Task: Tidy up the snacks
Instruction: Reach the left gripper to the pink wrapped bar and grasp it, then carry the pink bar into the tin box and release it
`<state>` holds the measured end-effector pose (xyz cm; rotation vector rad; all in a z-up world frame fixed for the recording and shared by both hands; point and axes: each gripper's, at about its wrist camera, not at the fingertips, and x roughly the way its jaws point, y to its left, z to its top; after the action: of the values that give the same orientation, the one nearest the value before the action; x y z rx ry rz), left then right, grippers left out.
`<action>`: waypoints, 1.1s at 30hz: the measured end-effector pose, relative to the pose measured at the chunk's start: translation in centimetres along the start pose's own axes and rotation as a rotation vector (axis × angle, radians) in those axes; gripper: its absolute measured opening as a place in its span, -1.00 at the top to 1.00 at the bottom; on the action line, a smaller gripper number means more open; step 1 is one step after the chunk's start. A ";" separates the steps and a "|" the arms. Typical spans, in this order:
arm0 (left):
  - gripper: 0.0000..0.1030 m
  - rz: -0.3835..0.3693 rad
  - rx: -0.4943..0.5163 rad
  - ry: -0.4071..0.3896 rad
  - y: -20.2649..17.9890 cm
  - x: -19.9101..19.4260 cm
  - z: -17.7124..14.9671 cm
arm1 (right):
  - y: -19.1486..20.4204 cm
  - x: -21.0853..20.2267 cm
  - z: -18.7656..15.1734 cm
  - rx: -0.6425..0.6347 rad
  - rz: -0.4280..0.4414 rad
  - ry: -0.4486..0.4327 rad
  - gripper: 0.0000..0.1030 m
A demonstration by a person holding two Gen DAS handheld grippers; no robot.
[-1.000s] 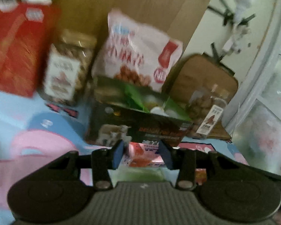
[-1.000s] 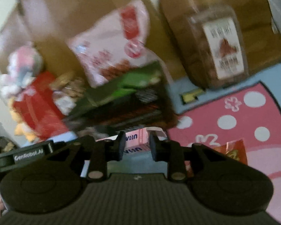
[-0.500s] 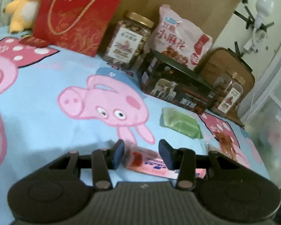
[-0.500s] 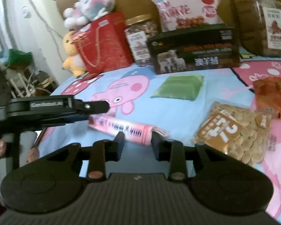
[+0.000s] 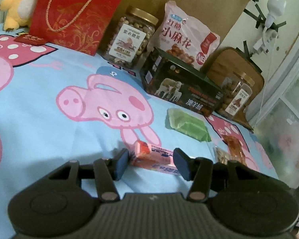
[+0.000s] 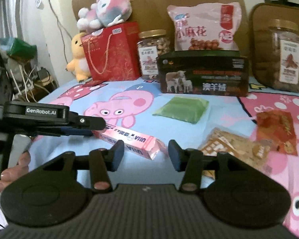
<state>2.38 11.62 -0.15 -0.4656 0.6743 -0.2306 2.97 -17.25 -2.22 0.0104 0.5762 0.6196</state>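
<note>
- The surface is a bed sheet [image 5: 39, 109], light blue with pink cartoon pigs and pink dotted patches; a brown headboard [image 6: 149, 0] backs it; cables and clutter sit off its left edge in the right view.
- The pink pack [image 5: 155, 158] lies flat on the sheet, in front of the dark box [image 5: 181, 87].
- Left claw [image 5: 151, 162] is wide open, its pads either side of one end of the pink pack, with gaps showing; it holds nothing.
- Right claw [image 6: 143, 154] is also wide open and empty, with the pack's other end [image 6: 129, 139] between its fingers.
- Just in front of the dark box lies a green packet [image 6: 181, 109]; right of that, a cracker bag [image 6: 235, 147] and an orange packet [image 6: 277, 129].
- Behind the dark box leans a pink bag [image 6: 205, 25]; left of the box stand a jar [image 6: 153, 53], a red gift bag [image 6: 113, 53] and a yellow plush [image 6: 78, 57]; right of it, a second jar [image 6: 285, 55].
- A grey-pink plush [image 6: 105, 10] sits on top of the gift bag.
</note>
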 end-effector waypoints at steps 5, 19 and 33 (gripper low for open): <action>0.09 0.014 0.028 -0.005 -0.4 0.0 -0.2 | 0.4 1.2 -0.3 -0.001 -0.020 0.040 0.40; 0.09 -0.060 0.114 -0.136 -6.2 3.5 9.6 | -3.1 0.7 6.3 0.016 -0.134 -0.140 0.47; 0.04 0.074 0.178 -0.087 -7.1 15.4 16.0 | -9.1 9.8 14.2 0.070 -0.237 -0.103 0.34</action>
<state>24.04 5.41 5.82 -0.2787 0.5794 -0.1977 21.71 -17.04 3.22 0.0390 0.4905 0.3656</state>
